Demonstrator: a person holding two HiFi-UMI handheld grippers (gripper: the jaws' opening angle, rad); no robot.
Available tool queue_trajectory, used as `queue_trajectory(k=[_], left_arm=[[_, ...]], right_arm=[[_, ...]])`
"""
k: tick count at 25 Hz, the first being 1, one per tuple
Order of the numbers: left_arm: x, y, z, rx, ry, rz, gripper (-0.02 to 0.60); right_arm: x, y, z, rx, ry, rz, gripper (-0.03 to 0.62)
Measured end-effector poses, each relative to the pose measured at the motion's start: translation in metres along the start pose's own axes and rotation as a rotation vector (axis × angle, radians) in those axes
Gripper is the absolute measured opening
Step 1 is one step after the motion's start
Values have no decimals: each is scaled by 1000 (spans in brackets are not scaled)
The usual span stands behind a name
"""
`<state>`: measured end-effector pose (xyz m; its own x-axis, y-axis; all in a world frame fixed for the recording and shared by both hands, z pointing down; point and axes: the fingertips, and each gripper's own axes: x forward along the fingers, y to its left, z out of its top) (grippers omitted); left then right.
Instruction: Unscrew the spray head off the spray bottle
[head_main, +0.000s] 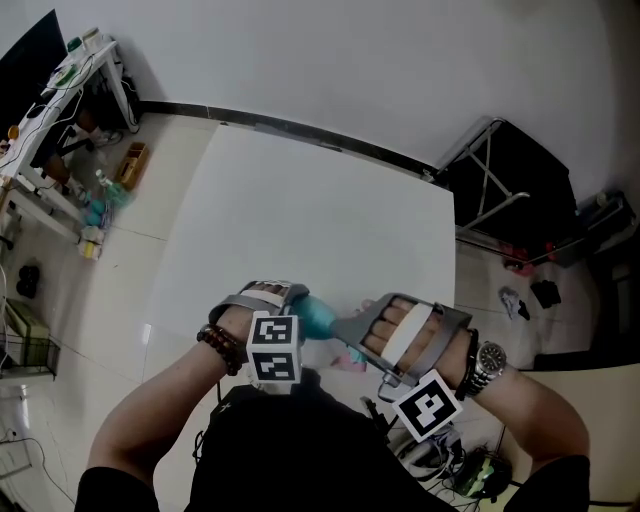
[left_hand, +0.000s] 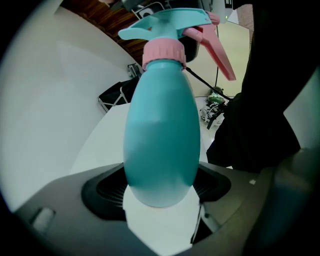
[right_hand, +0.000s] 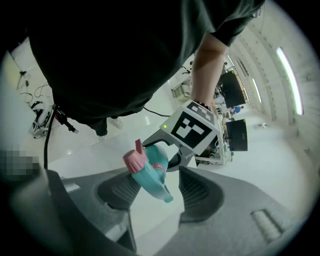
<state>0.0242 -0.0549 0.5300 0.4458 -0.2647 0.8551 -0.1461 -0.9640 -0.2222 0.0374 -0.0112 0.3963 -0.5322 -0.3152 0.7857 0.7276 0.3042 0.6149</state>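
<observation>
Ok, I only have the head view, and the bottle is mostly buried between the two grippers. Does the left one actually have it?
Observer: Yes. In the left gripper view, the left gripper is clamped on the bottle near its base.
Operator: And the right one, is it gripping the head?
Observer: No. The right gripper is open around the spray head, with a clear gap on one side.
Operator: Is the head still screwed on?
Observer: The pink collar sits flush on top of the bottle, so it looks that way.
</observation>
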Motion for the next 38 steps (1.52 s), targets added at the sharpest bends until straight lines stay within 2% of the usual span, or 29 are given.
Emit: queue_trajectory(k=[5,9,21,25,28,31,33,35,38], left_arm=[[1,-2,6,11,-5,2,423],[2,3,3,4,5,26,423],[3,24,-9,-46,75,164,423],[3,29,-12,-50,95,215,422],[2,33,-14,-53,107,245,422],[3,35,-15,-61,110,258,422],[5,33,-15,-72,106,257,422],[7,31,-14,-88,100,250,423],[9,30,-11,-114,84,239,422]], right_arm=[[7,12,0,18,2,42,132],[11,14,-9,163,16,81,124],[28,7,-30,845,23,77,121],[29,5,-37,1155,-11,108,121],[31,2,-45,1438,-61,139,121],[33,4,-54,1694,-101,167,121],[34,5,-56,1828,-128,185,121],[34,6,-58,1901,-147,190,121],[33,5,-60,1897,-155,166,121]])
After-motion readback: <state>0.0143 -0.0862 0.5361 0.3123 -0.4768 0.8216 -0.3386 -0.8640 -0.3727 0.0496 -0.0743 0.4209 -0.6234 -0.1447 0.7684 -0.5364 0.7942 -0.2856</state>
